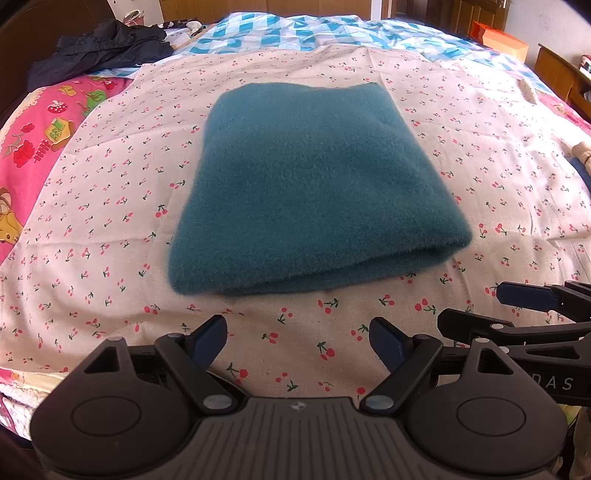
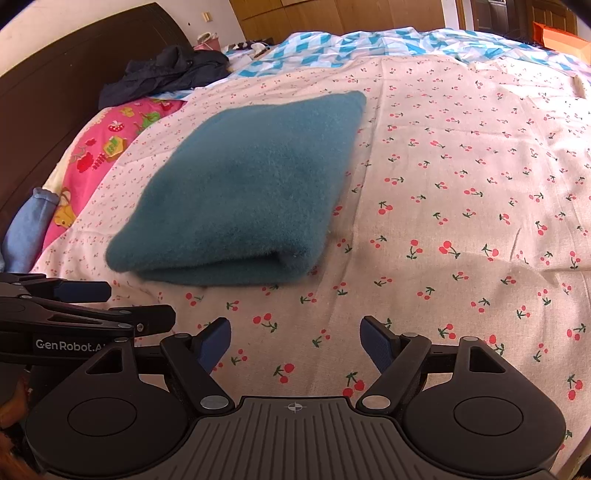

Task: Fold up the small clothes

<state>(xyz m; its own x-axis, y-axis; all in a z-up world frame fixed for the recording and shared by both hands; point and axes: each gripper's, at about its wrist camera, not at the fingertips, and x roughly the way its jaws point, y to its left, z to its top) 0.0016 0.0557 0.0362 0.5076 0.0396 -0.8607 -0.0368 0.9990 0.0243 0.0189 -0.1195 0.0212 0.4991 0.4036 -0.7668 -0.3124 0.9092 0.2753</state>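
a bed (image 1: 480, 155) fills both views, spread with a pale sheet printed with small red cherries. beyond it lie a blue and white checked quilt (image 1: 295, 33) and, to the left, a pink cartoon blanket (image 1: 33, 140) with a dark jacket (image 1: 99, 48) heaped on top near the headboard.

the teal fleece garment (image 1: 310, 184) lies in the middle of the cherry sheet, already folded into a thick, tidy rectangle of at least two layers, its rounded fold edge facing the cameras. nothing is touching it.

the left gripper (image 1: 297, 341) hangs just short of that near edge, its jaws spread wide and empty. the right gripper (image 2: 295, 341) sits close beside it, off the garment's right front corner, also wide open with nothing held.

this piece looks finished or nearly so: the edges line up and no sleeve or loose flap shows. what may remain is one more fold to make it smaller, or setting it aside. a light blue cloth (image 2: 27, 229) at the bed's left edge could be the next item, though that is a guess.
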